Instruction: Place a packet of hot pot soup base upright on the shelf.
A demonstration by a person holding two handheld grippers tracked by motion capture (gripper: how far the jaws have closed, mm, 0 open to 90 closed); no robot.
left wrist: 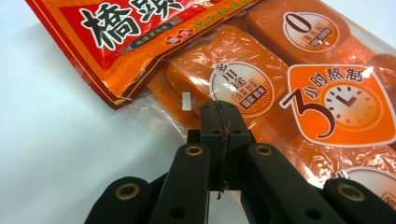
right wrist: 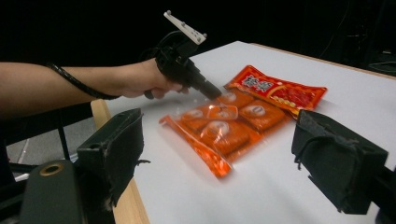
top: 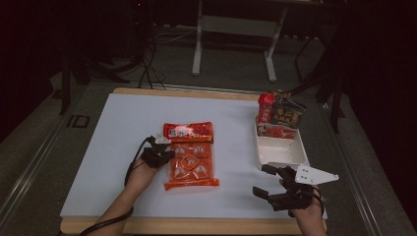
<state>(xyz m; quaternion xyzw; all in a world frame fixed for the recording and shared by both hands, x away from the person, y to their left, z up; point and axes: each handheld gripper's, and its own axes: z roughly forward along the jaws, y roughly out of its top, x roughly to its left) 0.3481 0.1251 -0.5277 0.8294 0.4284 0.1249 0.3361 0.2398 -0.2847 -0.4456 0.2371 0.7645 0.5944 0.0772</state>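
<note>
an orange-and-red snack bag (top: 191, 155) of wrapped blocks lies flat mid-frame; the left hand-held gripper (top: 164, 151), jaws closed, touches its clear edge; the right hand-held gripper (top: 268, 182) gapes wide.

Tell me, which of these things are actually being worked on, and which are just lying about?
In the job:
- orange snack pack, lying flat on the table
- left gripper, jaws shut, its tip at the pack's edge

Lying about:
- white tray, with some packets at its far end
- right gripper, open, apart from the pack
</note>
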